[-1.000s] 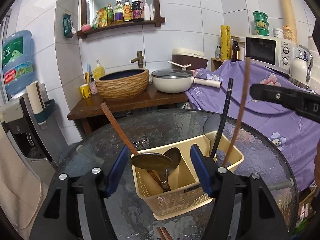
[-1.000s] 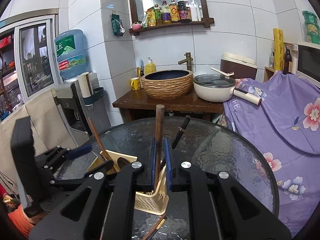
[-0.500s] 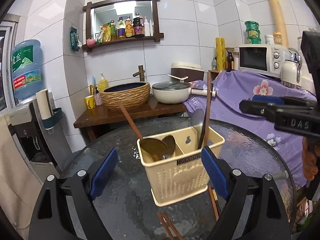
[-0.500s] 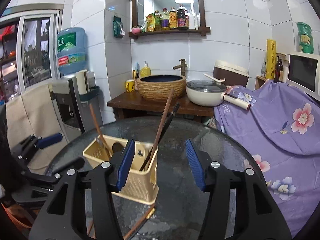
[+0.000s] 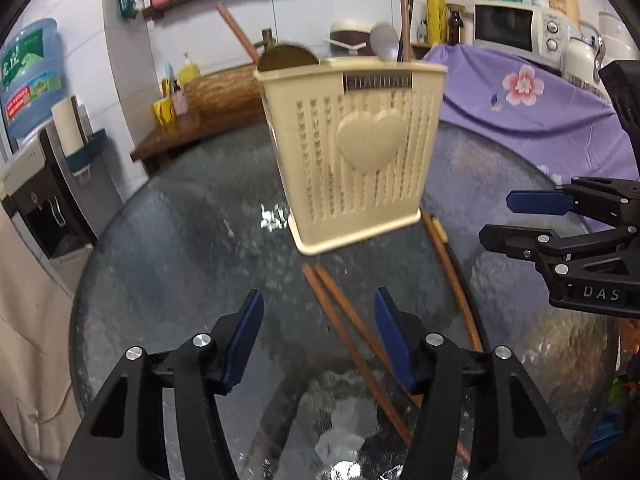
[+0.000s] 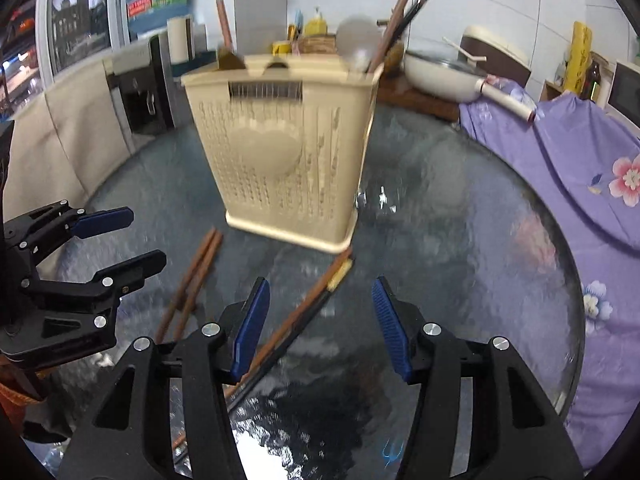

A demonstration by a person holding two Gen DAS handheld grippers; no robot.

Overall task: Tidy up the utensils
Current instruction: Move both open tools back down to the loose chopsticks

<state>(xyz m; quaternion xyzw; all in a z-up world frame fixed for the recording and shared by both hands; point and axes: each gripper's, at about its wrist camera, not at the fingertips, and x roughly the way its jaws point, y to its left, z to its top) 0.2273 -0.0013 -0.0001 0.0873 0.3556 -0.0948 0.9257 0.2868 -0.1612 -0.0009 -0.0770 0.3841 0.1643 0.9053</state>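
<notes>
Both grippers same build: matte black plastic frames, angular arms with triangular cutouts, silver round screw heads at the pivots. Left gripper and right gripper carry blue ribbed pads on the fingers. Right unit's side block has white "DAS" lettering. Orange fabric, maybe glove or sleeve, behind left unit.
</notes>
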